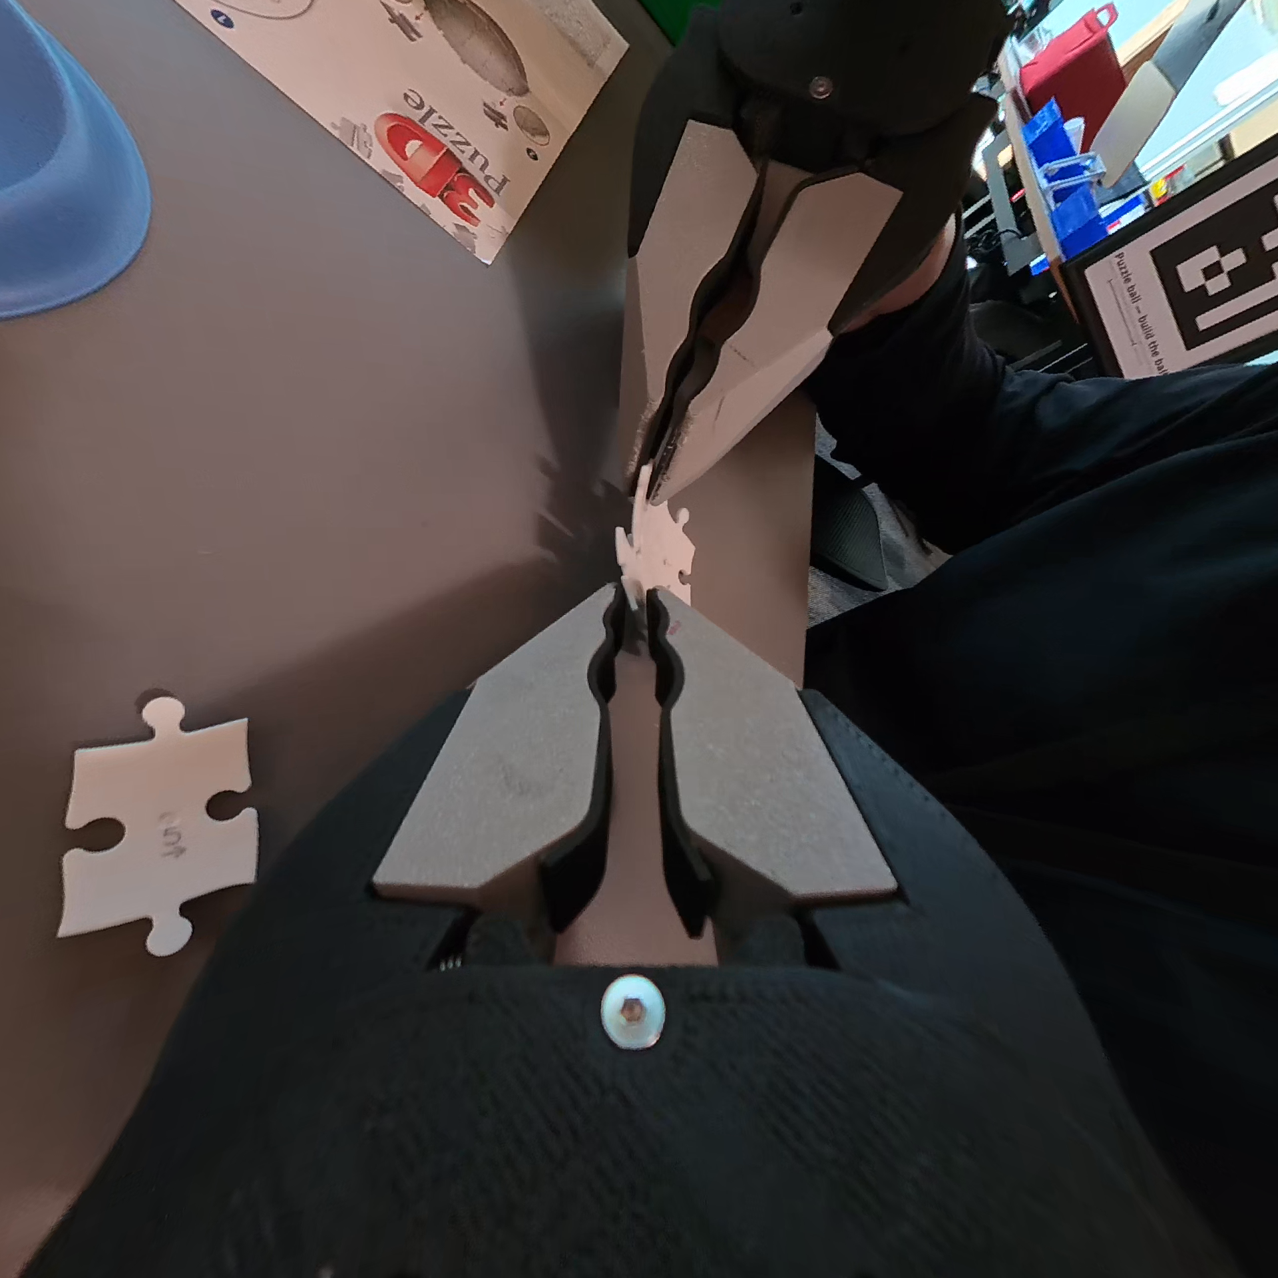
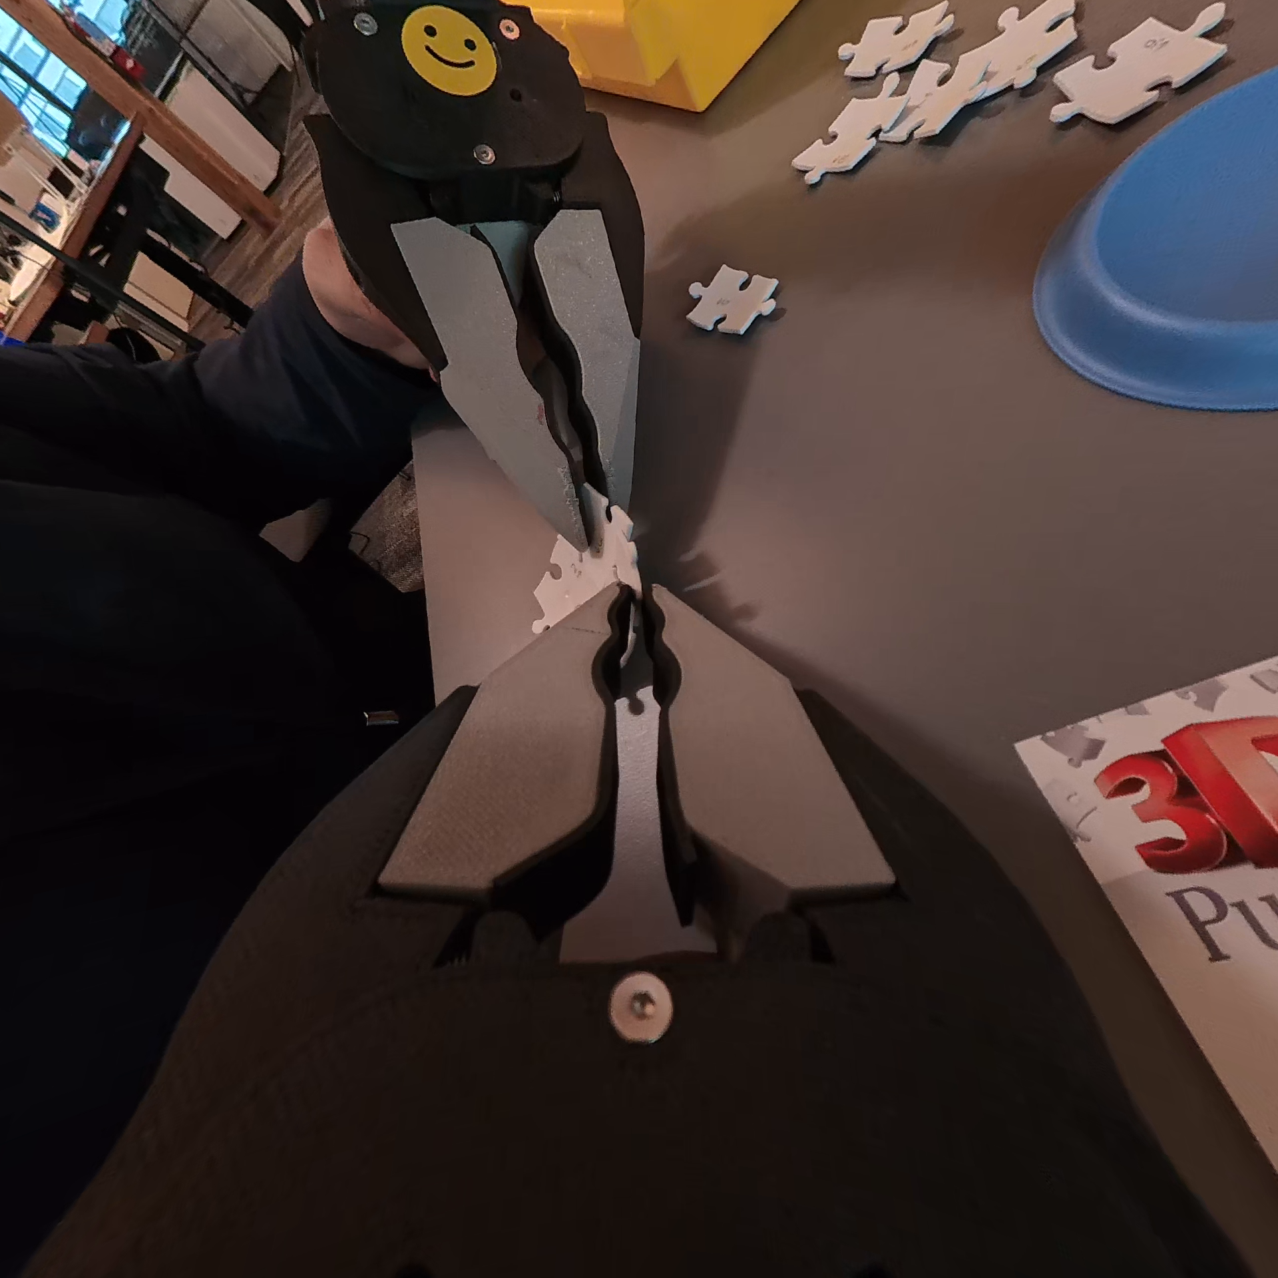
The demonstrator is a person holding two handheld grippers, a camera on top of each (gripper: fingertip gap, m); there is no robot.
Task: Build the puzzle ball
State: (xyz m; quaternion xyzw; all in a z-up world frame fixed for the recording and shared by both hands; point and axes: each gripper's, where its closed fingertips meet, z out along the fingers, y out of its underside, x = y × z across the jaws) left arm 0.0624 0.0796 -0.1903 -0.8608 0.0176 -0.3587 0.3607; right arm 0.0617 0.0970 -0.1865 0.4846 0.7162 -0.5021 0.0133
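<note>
- Pinching a white puzzle piece at its tips, the left gripper fills the lower centre of the left wrist view, jaws nearly closed with only a thin gap behind the tips.
- Just past it, at mid-frame, that piece meets a second white piece; whether the two are interlocked or only touching cannot be told.
- From the upper centre of the same view the right gripper reaches down, jaws closed on the top edge of the second piece.
- In the right wrist view the right gripper sits lower centre, clamped on its piece, with the joined white pieces just beyond its tips.
- A loose piece lies flat on the brown surface at lower left of the left wrist view.
- A printed instruction sheet lies at the right edge of the right wrist view.
- Farther off, a single piece lies right of centre, near a blue bowl-shaped base.
- At upper right a cluster of loose pieces is scattered, beside a yellow box at the top edge.
</note>
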